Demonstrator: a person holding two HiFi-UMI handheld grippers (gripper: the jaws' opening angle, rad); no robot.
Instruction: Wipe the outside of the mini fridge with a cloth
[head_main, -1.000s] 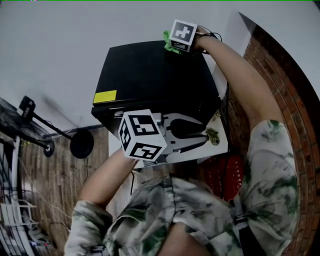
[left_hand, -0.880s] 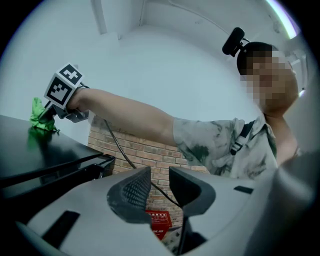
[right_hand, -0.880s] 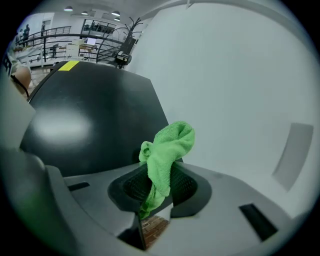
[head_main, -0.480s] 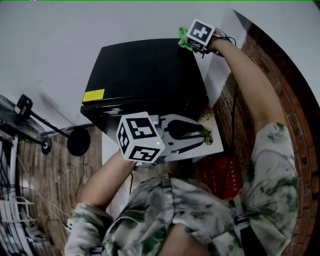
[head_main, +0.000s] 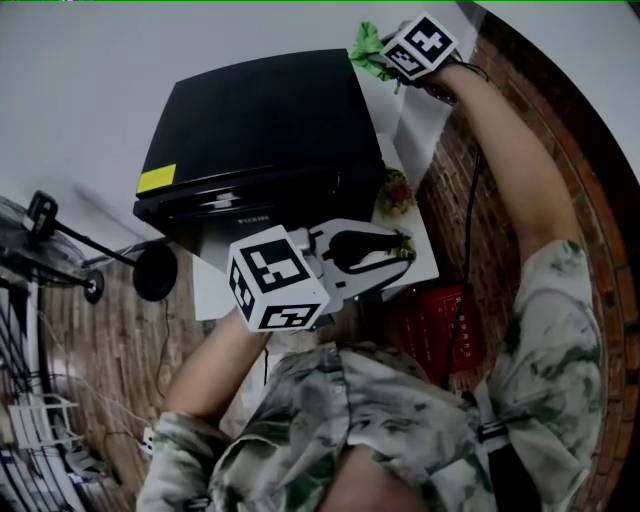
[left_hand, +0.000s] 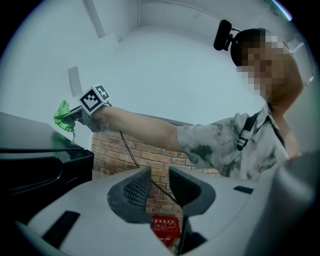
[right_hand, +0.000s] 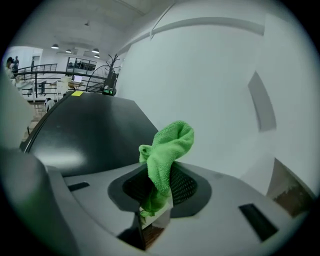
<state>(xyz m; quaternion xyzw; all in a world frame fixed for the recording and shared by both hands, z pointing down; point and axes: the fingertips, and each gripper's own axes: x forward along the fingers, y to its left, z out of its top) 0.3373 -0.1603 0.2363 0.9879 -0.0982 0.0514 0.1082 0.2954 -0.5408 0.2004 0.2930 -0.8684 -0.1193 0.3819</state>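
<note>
The black mini fridge (head_main: 260, 130) stands on a white table (head_main: 425, 262), its flat top facing up with a yellow sticker (head_main: 156, 179) at the front left. My right gripper (head_main: 382, 55) is shut on a green cloth (head_main: 366, 45) just off the fridge's back right corner, near the white wall. In the right gripper view the cloth (right_hand: 167, 147) sticks up from the pinch (right_hand: 160, 182), with the fridge top (right_hand: 90, 130) to its left. My left gripper (head_main: 405, 250) hovers by the fridge's front right side, jaws a little apart and empty (left_hand: 156, 187).
A small plant-like object (head_main: 397, 190) sits on the table beside the fridge's right side. A red crate (head_main: 440, 330) lies on the floor below the table, against a brick wall (head_main: 520, 110). A black stand with a round base (head_main: 155, 270) is to the left.
My right gripper has carried the cloth from the fridge top's back edge rightward, off its back right corner. The left gripper has hardly moved.
</note>
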